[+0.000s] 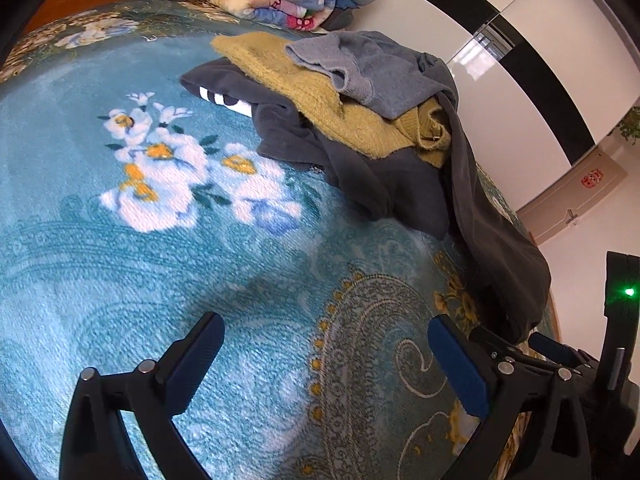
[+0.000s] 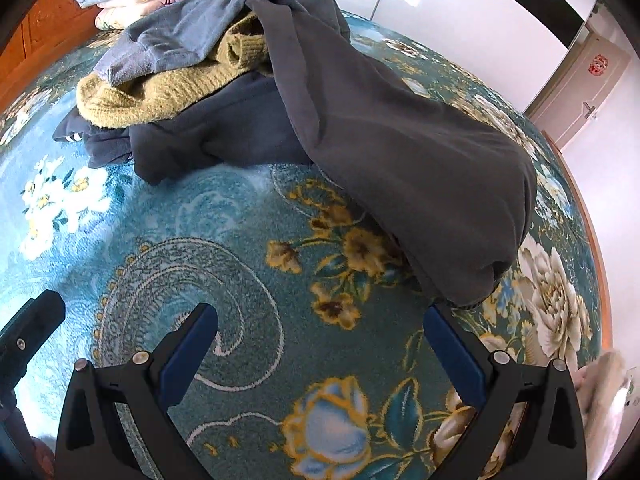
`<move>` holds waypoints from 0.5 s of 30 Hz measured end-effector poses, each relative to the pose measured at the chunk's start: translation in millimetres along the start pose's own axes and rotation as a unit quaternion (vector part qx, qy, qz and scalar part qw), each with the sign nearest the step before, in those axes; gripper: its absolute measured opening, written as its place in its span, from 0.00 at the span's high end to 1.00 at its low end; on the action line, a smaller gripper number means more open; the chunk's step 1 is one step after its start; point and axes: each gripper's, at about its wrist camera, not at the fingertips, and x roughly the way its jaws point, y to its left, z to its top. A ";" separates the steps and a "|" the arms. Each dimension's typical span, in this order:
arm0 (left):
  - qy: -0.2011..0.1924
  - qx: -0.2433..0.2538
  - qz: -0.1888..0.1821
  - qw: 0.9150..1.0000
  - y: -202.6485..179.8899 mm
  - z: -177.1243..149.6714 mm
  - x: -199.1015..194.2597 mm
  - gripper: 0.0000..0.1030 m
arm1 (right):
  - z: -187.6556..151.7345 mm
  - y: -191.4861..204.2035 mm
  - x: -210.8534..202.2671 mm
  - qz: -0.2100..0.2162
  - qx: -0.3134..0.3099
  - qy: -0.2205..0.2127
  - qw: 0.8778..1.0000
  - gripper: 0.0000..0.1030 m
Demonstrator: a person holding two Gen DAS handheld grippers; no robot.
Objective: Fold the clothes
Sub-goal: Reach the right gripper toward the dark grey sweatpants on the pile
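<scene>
While my left gripper (image 1: pixel 326 354) and right gripper (image 2: pixel 320 344) hang spread and empty over the bed (image 2: pixel 248 280), I see the clothes (image 2: pixel 360 128) heaped just ahead of both, grey garment nearest the right.

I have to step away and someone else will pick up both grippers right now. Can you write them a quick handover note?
Left gripper: open, empty, above the bedspread.
Right gripper: open, empty, just short of the dark grey garment.
Clothes: one unfolded heap; blue-grey garment on top, mustard knit sweater under it, a dark garment with white stripes at the bottom, the dark grey one trailing toward the grippers.
Done: nothing folded.
Left: pull out and fold every piece.
</scene>
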 end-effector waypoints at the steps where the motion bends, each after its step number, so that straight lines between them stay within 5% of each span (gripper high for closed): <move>1: 0.000 -0.001 0.000 1.000 0.5 -0.3 0.5 0.00 | 0.1 0.1 0.6 0.000 -0.001 0.001 1.000 0.00; 15: 0.004 -0.012 -0.004 1.000 1.3 -1.7 7.4 0.00 | 4.1 3.3 6.6 -0.006 -0.007 0.010 1.000 0.00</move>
